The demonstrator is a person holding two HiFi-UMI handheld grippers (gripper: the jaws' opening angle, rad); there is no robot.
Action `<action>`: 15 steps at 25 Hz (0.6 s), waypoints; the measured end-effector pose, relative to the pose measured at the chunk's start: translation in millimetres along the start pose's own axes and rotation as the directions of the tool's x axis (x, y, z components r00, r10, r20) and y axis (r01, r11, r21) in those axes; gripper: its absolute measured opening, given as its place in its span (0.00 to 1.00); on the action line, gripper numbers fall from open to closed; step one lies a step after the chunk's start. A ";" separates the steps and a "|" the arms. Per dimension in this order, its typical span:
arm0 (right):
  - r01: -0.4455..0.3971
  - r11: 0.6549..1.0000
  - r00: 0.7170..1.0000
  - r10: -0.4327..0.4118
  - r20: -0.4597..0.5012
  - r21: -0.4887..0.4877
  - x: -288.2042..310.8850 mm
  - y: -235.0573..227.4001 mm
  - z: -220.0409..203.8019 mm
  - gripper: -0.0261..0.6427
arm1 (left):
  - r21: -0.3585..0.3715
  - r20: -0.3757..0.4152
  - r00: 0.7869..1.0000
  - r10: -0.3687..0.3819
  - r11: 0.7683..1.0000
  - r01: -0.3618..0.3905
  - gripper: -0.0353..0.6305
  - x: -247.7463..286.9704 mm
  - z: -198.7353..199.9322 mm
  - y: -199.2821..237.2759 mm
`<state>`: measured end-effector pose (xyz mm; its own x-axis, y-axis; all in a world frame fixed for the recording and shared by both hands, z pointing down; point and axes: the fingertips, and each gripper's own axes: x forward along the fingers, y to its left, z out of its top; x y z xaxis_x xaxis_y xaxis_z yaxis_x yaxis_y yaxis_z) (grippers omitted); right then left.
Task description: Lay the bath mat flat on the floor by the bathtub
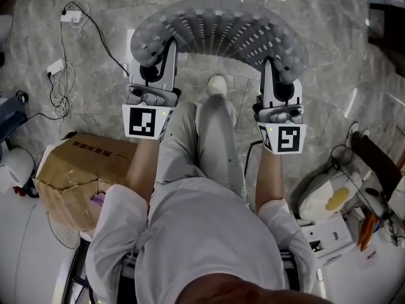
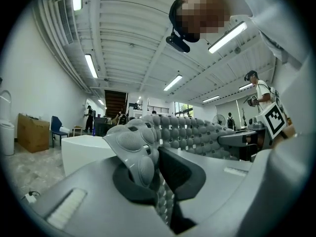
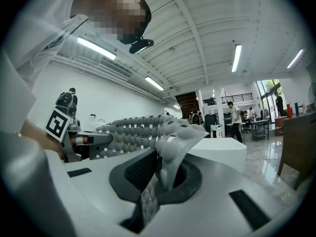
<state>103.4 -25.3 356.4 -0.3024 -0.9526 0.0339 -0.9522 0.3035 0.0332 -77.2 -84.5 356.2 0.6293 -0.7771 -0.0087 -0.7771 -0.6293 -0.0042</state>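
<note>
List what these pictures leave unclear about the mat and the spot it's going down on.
- Head view: the bath mat hides the floor beneath it; whether it touches down is unclear.
- Head view: the mat's edge covers the tips of the left gripper and right gripper.
- Gripper views: the mat hides part of a white block; bathtub or not, unclear.

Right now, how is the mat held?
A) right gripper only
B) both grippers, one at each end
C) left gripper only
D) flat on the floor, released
B: in the head view the left gripper and the right gripper each clamp one end of the mat, which arches between them. Each gripper view shows the mat pinched.
</note>
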 end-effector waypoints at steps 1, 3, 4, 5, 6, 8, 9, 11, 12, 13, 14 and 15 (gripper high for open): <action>0.001 1.000 1.000 -0.001 -0.006 -0.001 -1.3 -0.7 -4.9 0.07 | -0.002 -0.009 1.000 -0.006 1.000 0.006 0.07 -1.4 -6.1 -1.9; 0.001 1.000 1.000 -0.001 -0.018 0.014 -3.0 -2.9 -12.7 0.07 | -0.005 -0.024 1.000 -0.019 1.000 0.019 0.07 -3.8 -14.3 -5.5; 0.000 0.999 1.000 0.001 -0.027 0.034 -3.5 -4.7 -17.5 0.07 | -0.002 -0.029 0.999 -0.028 1.000 0.027 0.07 -4.2 -18.2 -7.5; -0.004 0.998 0.999 0.006 -0.039 0.064 -4.1 -6.7 -23.3 0.07 | 0.000 -0.034 0.999 -0.036 0.999 0.036 0.07 -4.1 -23.1 -9.8; -0.008 0.995 0.999 0.013 -0.053 0.097 -5.5 -8.6 -30.1 0.07 | -0.001 -0.041 0.998 -0.044 0.999 0.044 0.07 -3.9 -29.3 -12.9; -0.014 0.988 0.996 0.027 -0.085 0.152 -11.1 -10.5 -46.6 0.07 | -0.010 -0.062 0.996 -0.062 0.998 0.062 0.07 -5.5 -45.3 -20.3; -0.016 0.985 0.994 0.034 -0.100 0.175 -14.2 -10.6 -56.2 0.07 | -0.017 -0.076 0.995 -0.070 0.997 0.069 0.07 -7.1 -54.6 -23.0; -0.020 0.978 0.991 0.047 -0.124 0.208 -17.6 -11.1 -78.7 0.07 | -0.037 -0.103 0.991 -0.082 0.996 0.078 0.07 -8.8 -75.7 -24.7; -0.023 0.976 0.990 0.053 -0.132 0.217 -17.5 -12.1 -91.7 0.07 | -0.048 -0.114 0.990 -0.085 0.996 0.080 0.07 -8.5 -88.0 -24.5; -0.025 0.975 0.989 0.057 -0.139 0.219 -16.4 -13.3 -106.0 0.07 | -0.057 -0.124 0.988 -0.087 0.995 0.081 0.07 -7.4 -101.6 -23.9; -0.028 0.976 0.987 0.061 -0.146 0.217 -14.6 -14.5 -121.2 0.07 | -0.062 -0.134 0.987 -0.089 0.995 0.081 0.07 -5.8 -116.2 -23.3; -0.029 0.977 0.986 0.063 -0.153 0.212 -12.4 -15.4 -136.9 0.07 | -0.064 -0.144 0.985 -0.092 0.994 0.083 0.07 -4.3 -131.3 -22.8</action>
<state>127.6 -15.1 492.2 -0.3519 -0.9169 0.1885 -0.9301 0.3198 -0.1805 -61.9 -68.0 487.6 0.6917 -0.7093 0.1357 -0.7203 -0.6912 0.0589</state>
